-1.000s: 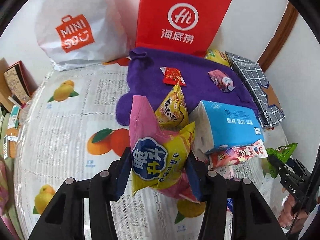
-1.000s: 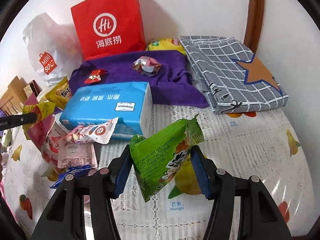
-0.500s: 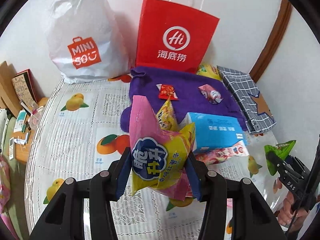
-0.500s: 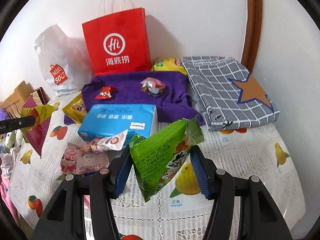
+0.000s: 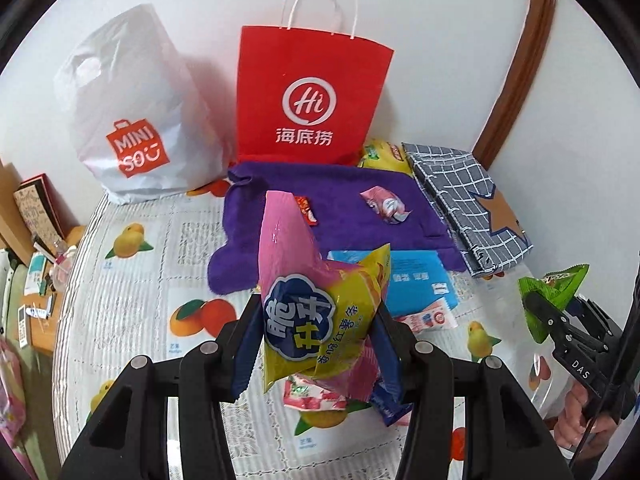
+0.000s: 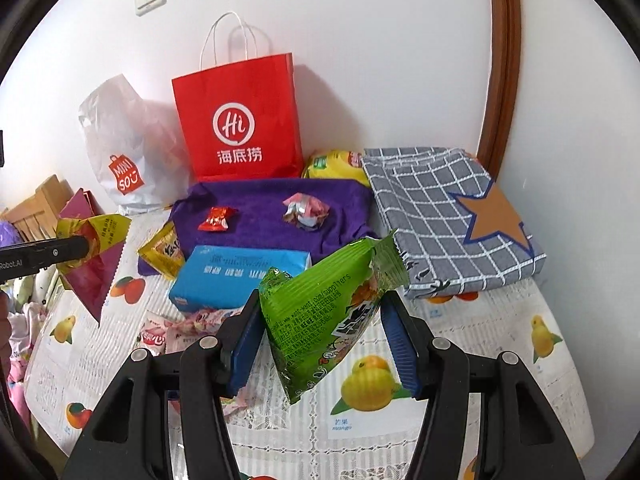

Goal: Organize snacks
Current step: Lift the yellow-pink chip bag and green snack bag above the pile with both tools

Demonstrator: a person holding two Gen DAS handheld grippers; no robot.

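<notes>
My left gripper (image 5: 316, 344) is shut on a pink and yellow snack bag (image 5: 308, 304) and holds it above the table. My right gripper (image 6: 324, 340) is shut on a green snack bag (image 6: 320, 312), also held above the table. Each held bag shows in the other view: the green one at the right (image 5: 554, 296), the pink and yellow one at the left (image 6: 92, 256). A red paper bag (image 5: 308, 96) and a white plastic bag (image 5: 136, 120) stand against the wall. Small snacks lie on a purple towel (image 5: 344, 216).
A blue tissue pack (image 6: 236, 276), a yellow packet (image 6: 162, 252) and pink packets (image 6: 176, 330) lie on the fruit-print tablecloth (image 5: 132, 312). A grey checked cloth (image 6: 448, 216) lies folded at the back right. A yellow bag (image 6: 336, 162) sits behind the towel.
Both grippers have risen and pulled back from the table with their bags still held. The bags at the wall now show in full.
</notes>
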